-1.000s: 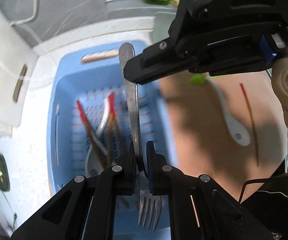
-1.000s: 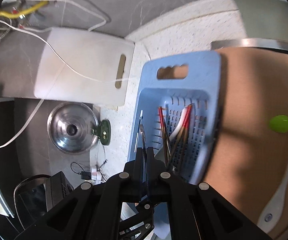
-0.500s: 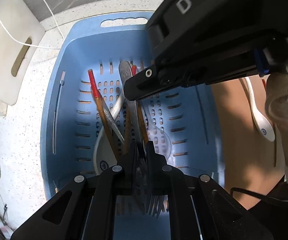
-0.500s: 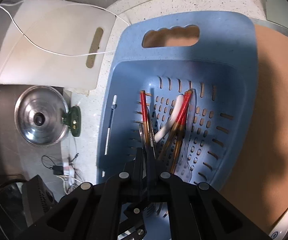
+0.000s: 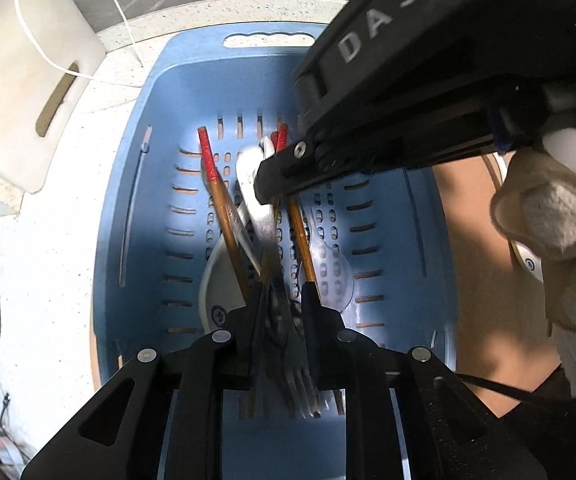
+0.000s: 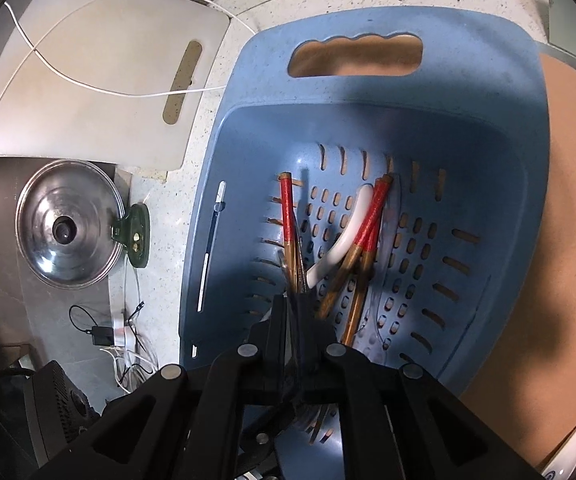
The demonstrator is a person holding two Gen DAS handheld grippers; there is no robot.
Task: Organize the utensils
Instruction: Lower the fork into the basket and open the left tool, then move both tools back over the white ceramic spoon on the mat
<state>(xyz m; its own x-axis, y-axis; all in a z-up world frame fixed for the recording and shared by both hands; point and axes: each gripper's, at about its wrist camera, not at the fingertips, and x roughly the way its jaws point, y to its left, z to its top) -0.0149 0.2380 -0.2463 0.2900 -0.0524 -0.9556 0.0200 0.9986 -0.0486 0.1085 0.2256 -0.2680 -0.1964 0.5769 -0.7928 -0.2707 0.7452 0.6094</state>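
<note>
A blue slotted basket point(image 5: 128, 240) point(image 6: 488, 80) holds red-tipped chopsticks point(image 5: 216, 184) point(image 6: 288, 216), a white spoon point(image 6: 348, 236) and a clear plastic spoon point(image 5: 328, 268). A metal fork point(image 5: 260, 220) lies low over them, tines toward the left wrist camera and blurred. My left gripper point(image 5: 282, 300) straddles the fork's neck; its jaws are opening and the pads stand off the metal. My right gripper point(image 5: 266, 184) point(image 6: 294, 312) is shut on the far end of the fork's handle, just above the basket floor.
A white cutting board point(image 5: 20, 92) point(image 6: 100, 80) with a white cable across it lies left of the basket. A steel pot lid point(image 6: 68, 232) sits further left. A tan mat point(image 6: 568, 200) with another white spoon point(image 5: 528, 260) lies right. A gloved hand point(image 5: 548, 216) holds the right gripper.
Both grippers came down with the fork from above the basket rim to its floor. The left jaws, tight on the fork before, have parted.
</note>
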